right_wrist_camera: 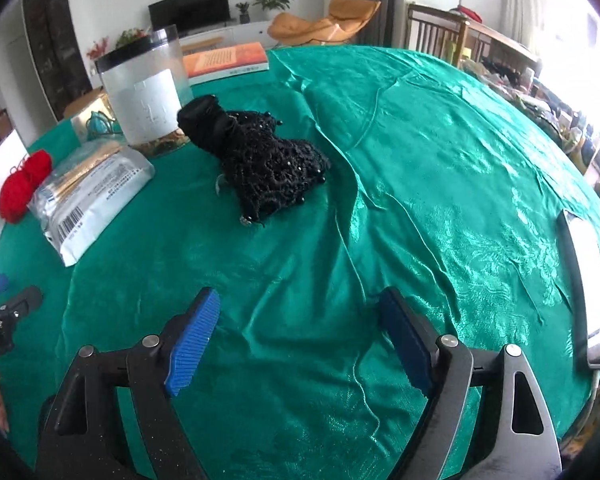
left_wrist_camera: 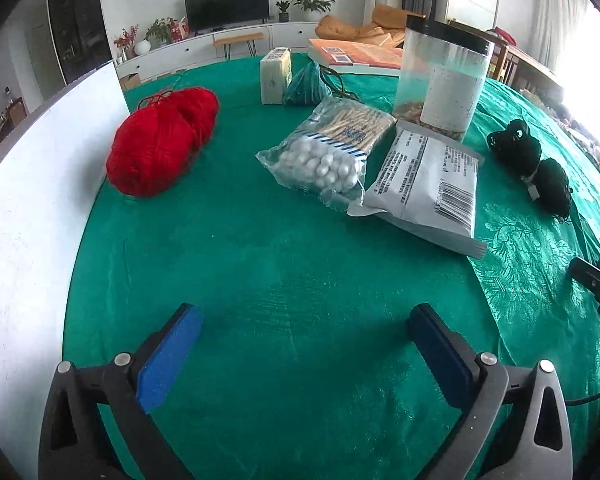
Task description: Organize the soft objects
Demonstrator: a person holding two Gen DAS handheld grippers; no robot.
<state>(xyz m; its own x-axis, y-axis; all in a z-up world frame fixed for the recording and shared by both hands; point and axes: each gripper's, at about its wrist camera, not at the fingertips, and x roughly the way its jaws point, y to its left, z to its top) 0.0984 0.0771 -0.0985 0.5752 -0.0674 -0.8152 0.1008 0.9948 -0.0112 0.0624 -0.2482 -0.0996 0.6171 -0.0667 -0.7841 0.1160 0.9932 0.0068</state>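
Two red yarn balls lie at the left of the green tablecloth, also small in the right wrist view. A black lace bundle lies mid-table ahead of my right gripper; it shows at the right in the left wrist view. A small green pouch sits at the back. My left gripper is open and empty above bare cloth, well short of the yarn. My right gripper is open and empty, short of the black bundle.
A clear bag of cotton swabs and a grey foil packet lie mid-table. A tall clear jar, a pale box and an orange book stand behind. A white board lines the left edge. A phone lies right.
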